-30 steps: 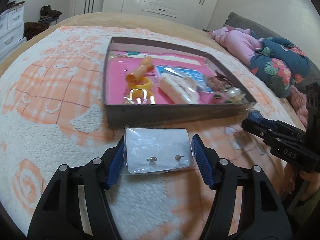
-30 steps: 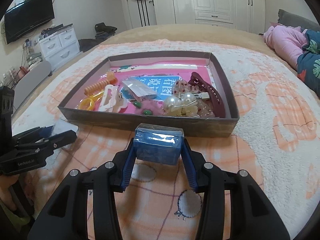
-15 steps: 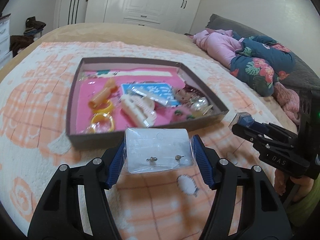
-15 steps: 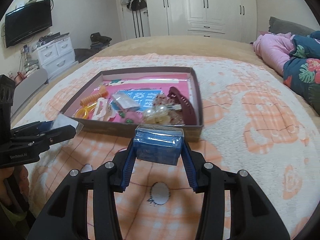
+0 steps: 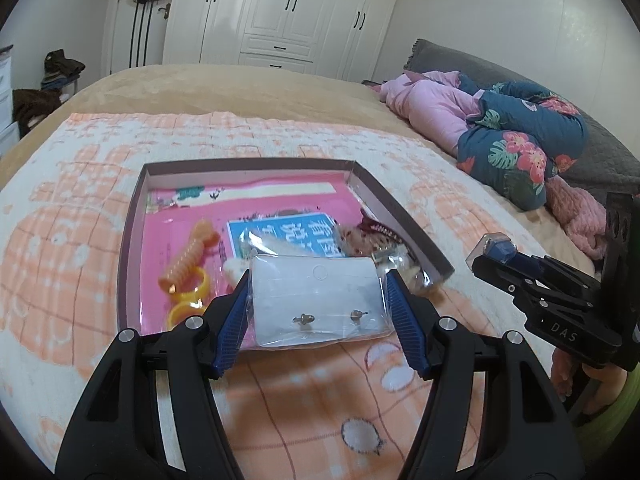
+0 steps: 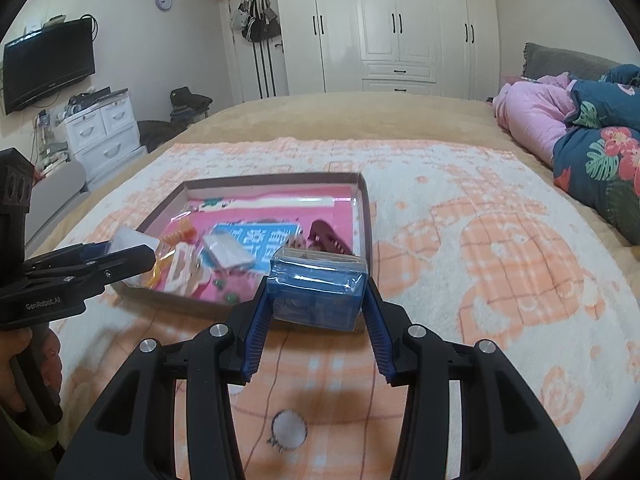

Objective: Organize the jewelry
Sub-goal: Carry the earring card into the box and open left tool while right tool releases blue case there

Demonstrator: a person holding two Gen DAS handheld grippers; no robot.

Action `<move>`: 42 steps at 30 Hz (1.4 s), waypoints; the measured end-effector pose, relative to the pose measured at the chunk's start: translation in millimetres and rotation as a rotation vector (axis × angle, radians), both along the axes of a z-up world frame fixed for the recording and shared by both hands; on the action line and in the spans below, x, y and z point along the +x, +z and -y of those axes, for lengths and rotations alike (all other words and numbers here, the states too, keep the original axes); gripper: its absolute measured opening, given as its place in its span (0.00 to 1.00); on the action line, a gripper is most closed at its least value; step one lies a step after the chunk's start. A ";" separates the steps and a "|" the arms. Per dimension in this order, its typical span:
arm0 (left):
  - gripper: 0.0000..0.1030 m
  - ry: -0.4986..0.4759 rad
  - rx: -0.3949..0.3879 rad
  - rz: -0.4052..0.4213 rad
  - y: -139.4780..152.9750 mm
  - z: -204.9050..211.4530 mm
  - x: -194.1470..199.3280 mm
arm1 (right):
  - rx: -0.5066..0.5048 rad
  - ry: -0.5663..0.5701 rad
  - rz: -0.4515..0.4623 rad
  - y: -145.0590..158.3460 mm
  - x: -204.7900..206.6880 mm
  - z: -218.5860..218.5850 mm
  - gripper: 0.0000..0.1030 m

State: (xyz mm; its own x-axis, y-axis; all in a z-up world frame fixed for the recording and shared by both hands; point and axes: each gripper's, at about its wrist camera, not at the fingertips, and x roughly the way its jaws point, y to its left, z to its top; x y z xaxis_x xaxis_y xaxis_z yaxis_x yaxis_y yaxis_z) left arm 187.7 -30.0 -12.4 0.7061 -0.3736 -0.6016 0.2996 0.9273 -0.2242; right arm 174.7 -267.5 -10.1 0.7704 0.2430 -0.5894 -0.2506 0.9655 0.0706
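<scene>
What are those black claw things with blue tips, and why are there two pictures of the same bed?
They are grabbing tools, one in each of a person's hands, each with a small camera looking along its fingers, so you get two pictures. In the left tool's picture, the left gripper squeezes a clear earring packet. In the right tool's picture, the right gripper squeezes a small blue box. On the bed blanket sits a shallow tray holding hair clips and trinkets.

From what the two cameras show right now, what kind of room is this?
Most likely a bedroom in a home. The work goes on over a bed covered with an orange and white blanket; tall white wardrobes fill the far wall, and folded quilts lie by the headboard.
</scene>
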 end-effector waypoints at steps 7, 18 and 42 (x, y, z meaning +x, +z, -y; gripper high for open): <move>0.54 0.018 0.004 0.000 0.1 -3.2 18.4 | -0.020 0.010 -0.003 -0.8 20.0 -5.0 0.41; 0.54 0.048 0.005 -0.038 -12.7 -10.8 51.1 | -0.042 0.037 -0.053 -21.5 57.6 -24.8 0.41; 0.54 0.095 -0.012 -0.098 -35.4 -26.5 83.2 | -0.064 0.159 -0.119 -44.2 79.3 -71.2 0.44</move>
